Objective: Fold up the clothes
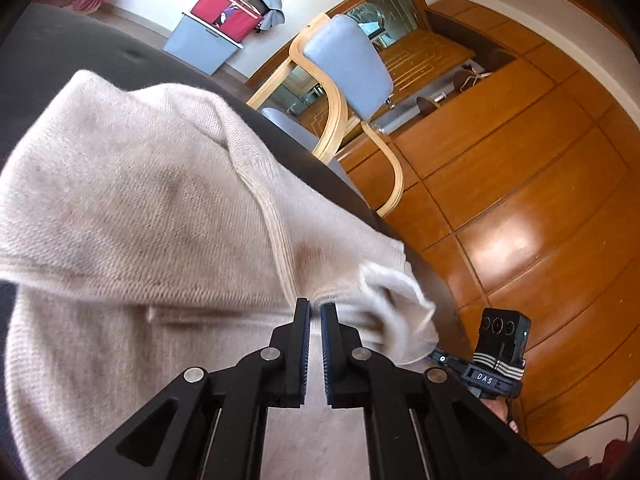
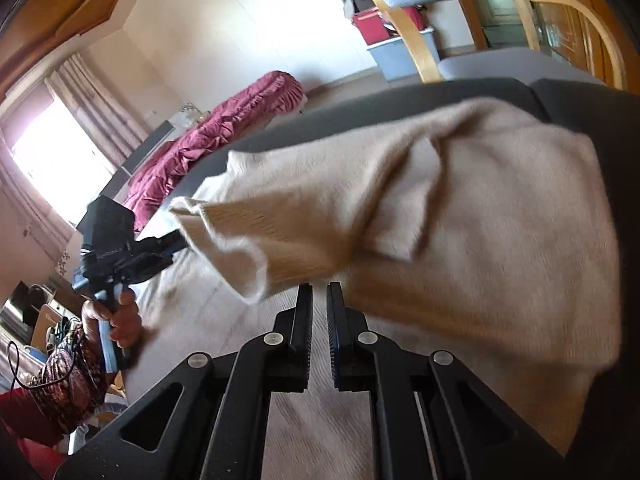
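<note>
Beige sweater (image 1: 132, 200) half-folded on dark surface (image 1: 60, 48); left tongs (image 1: 315, 312) and right tongs (image 2: 319, 296) narrow, gripping nothing visible, probably smoothing

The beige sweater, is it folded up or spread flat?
Partly folded: the beige sweater is doubled over on itself, upper layer lifted, one cuff hanging loose. Not yet neat.

- Left claw (image 1: 315, 307): matte black linkage arms, round silver pivot screws, blue ribbed pads (image 1: 325, 344) lining both fingers.
- Right claw (image 2: 319, 294): same black frame, silver screws, blue-edged pads; its body, seen from the left wrist, carries a white "DAS" label and striped bands.
- Person's hand (image 2: 120, 322) emerges from a dark red patterned sleeve (image 2: 66, 384).
</note>
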`<state>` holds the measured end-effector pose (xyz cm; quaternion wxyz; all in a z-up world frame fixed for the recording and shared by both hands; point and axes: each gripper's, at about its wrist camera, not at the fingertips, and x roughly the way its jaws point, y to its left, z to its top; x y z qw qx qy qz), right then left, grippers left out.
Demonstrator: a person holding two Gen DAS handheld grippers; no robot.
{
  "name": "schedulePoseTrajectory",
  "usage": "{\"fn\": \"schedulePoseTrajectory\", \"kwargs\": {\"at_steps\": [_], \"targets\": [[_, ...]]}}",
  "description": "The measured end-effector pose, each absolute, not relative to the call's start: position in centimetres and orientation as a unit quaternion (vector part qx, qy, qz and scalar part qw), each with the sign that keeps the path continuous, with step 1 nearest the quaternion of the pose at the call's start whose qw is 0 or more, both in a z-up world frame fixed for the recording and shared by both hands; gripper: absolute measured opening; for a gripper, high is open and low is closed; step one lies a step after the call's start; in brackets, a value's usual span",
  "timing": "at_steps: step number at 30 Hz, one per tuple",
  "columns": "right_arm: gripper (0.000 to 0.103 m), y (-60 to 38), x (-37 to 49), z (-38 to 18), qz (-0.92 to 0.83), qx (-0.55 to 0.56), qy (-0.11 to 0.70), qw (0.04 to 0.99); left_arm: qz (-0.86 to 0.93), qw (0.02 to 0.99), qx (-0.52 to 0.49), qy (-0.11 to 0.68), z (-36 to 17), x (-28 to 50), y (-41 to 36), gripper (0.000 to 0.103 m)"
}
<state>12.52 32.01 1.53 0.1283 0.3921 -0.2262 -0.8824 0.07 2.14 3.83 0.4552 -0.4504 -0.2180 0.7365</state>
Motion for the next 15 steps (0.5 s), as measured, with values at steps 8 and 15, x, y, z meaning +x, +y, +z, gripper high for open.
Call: {"fn": "schedulePoseTrajectory", "kwargs": {"at_steps": [8,15], "targets": [[0.015,34.7,13.9,0.9,-0.857,0.368,-0.336,0.13,0.72,0.421,-0.473,-0.285,3.0,0.3,-1.9,0.008],[0.045,35.0,11.7,-0.6,-0.814,0.352,-0.441,0.14,0.662,0.382,-0.535,-0.359,0.5,-0.6,-0.1,0.025]]}}
